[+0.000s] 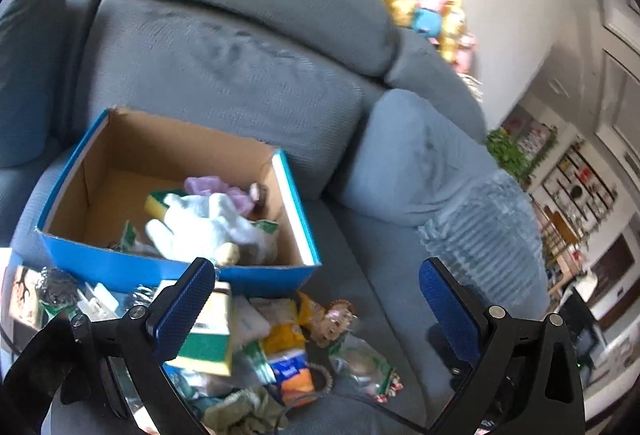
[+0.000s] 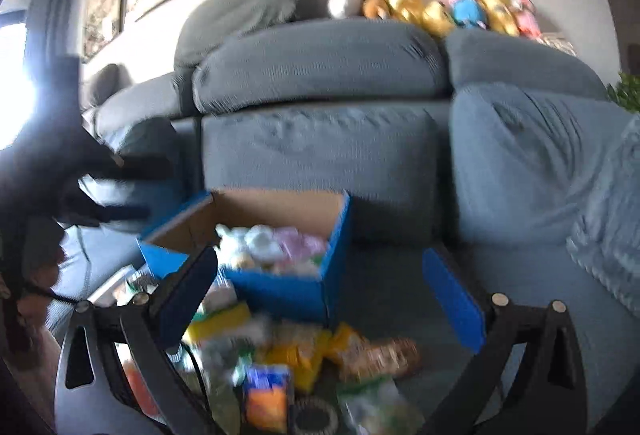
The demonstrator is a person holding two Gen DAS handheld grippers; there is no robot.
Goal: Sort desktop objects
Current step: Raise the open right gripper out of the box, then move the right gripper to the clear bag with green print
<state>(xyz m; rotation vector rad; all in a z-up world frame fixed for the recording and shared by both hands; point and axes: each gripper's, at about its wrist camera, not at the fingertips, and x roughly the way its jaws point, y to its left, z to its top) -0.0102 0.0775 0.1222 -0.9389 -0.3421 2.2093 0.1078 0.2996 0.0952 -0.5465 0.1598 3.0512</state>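
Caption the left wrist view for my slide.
Open left gripper above loose clutter beside a part-filled blue cardboard box on a sofa.

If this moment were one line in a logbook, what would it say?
left gripper: open, empty | right gripper: open, empty | blue cardboard box: on grey sofa, partly filled | loose pile of small packets: unsorted, before box

Box [image 1: 180,267] on sofa [image 1: 240,55], clutter [image 1: 276,347] before it

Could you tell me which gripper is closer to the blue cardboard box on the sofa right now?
Probably the left, though it's close. The left gripper hangs open just in front of the blue cardboard box. The right gripper is also open, a little farther back over the pile.
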